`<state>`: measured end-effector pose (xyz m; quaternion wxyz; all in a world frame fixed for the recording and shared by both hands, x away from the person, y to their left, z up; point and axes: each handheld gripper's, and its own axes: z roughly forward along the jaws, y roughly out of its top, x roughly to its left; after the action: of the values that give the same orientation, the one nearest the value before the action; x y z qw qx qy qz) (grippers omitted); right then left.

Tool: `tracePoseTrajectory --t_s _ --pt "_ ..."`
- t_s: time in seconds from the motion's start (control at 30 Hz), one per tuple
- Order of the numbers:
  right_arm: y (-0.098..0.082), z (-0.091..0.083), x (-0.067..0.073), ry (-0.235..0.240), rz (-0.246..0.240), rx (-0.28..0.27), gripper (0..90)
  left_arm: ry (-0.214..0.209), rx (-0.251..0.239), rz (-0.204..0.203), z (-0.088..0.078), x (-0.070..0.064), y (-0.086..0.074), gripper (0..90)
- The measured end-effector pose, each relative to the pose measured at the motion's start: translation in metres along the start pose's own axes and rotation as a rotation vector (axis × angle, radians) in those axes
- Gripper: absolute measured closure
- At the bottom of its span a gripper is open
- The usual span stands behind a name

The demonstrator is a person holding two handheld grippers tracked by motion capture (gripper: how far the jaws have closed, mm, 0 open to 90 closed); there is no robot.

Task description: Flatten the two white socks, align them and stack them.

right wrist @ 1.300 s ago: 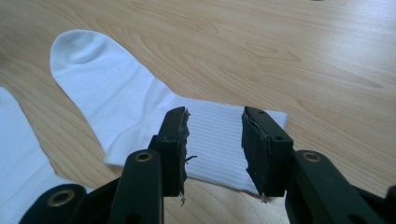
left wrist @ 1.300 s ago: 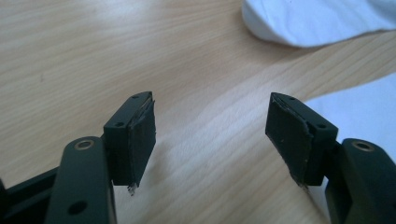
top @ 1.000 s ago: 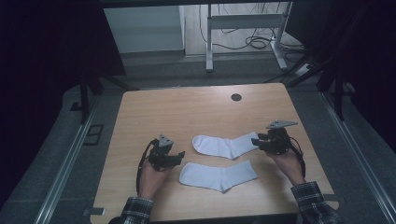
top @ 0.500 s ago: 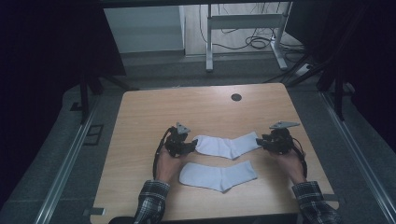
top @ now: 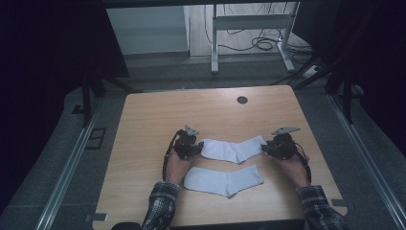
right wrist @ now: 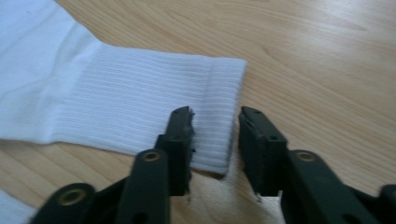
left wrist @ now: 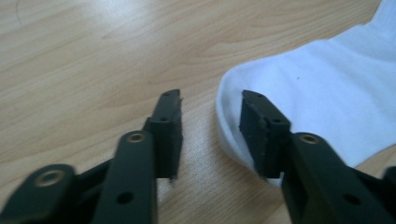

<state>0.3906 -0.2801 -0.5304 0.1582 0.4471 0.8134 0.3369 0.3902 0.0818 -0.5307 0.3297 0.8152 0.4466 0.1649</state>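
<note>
The left gripper (top: 195, 147) is held low over the table in the left hand (top: 176, 165), with its jaws set apart and a clear gap seen between them in the left gripper view (left wrist: 211, 122). The right gripper (top: 268, 146) is held by the right hand (top: 293, 168) at the same height, its jaws likewise parted (right wrist: 215, 136). Both forearms are brought in from the bottom edge, sleeved in plaid, and the grippers are pointed inward toward each other.

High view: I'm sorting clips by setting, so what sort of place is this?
Probably a lab or recording workspace, not a home: a bare wooden table ringed by metal rails, dark curtains, and loose cables on the floor beyond.
</note>
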Motion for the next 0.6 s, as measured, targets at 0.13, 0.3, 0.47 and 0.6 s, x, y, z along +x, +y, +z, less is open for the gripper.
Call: tracePoseTrajectory --t_s 0.13,0.3,0.47,0.6 --pt "0.001 0.0 0.001 0.036 0.02 0.016 81.7 -0.007 0.008 0.018 0.001 0.0 -0.004 84.1" --pt "0.004 -0.003 0.006 0.018 -0.009 0.029 83.2 -0.007 0.004 0.038 -0.006 -0.001 -0.002 88.0" --pt "0.009 -0.015 0.009 0.034 -0.008 -0.011 83.2 -0.008 -0.029 0.051 -0.026 -0.001 0.003 88.0" --pt "0.012 -0.026 0.014 0.056 -0.019 -0.035 83.1 -0.01 -0.045 0.07 -0.042 -0.002 0.002 88.0"
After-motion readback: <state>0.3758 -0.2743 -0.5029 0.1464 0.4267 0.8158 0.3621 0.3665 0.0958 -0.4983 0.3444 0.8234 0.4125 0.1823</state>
